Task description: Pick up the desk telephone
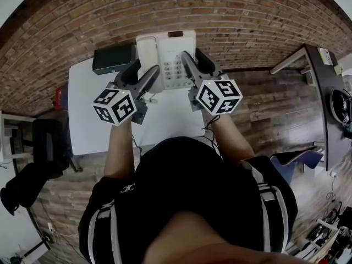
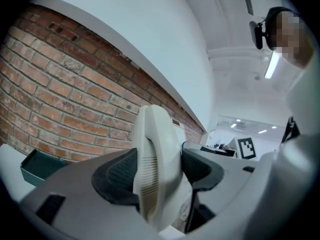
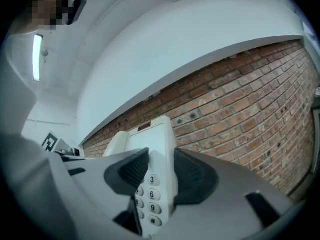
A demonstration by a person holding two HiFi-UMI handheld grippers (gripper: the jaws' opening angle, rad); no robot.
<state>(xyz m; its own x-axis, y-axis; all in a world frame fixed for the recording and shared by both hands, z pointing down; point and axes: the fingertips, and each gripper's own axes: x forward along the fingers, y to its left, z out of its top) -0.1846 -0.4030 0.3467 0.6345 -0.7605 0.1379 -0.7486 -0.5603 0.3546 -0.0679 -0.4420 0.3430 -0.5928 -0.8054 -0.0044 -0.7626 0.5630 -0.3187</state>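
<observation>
The cream desk telephone (image 1: 171, 51) is gripped from both sides over the far part of the white table (image 1: 91, 114). My left gripper (image 1: 144, 70) is shut on its handset (image 2: 155, 134), which stands upright between the dark pads (image 2: 117, 176) in the left gripper view. My right gripper (image 1: 196, 62) is shut on the right edge of the telephone body (image 3: 157, 139), just beside the number keys (image 3: 150, 196). In both gripper views the telephone is seen against the brick wall and white ceiling. Its underside is hidden, so contact with the table cannot be judged.
A black box (image 1: 113, 58) sits at the table's far left corner, close to the handset side. A black chair (image 1: 44, 142) stands left of the table. A dark desk (image 1: 330, 92) and a blue chair (image 1: 297, 161) are at the right.
</observation>
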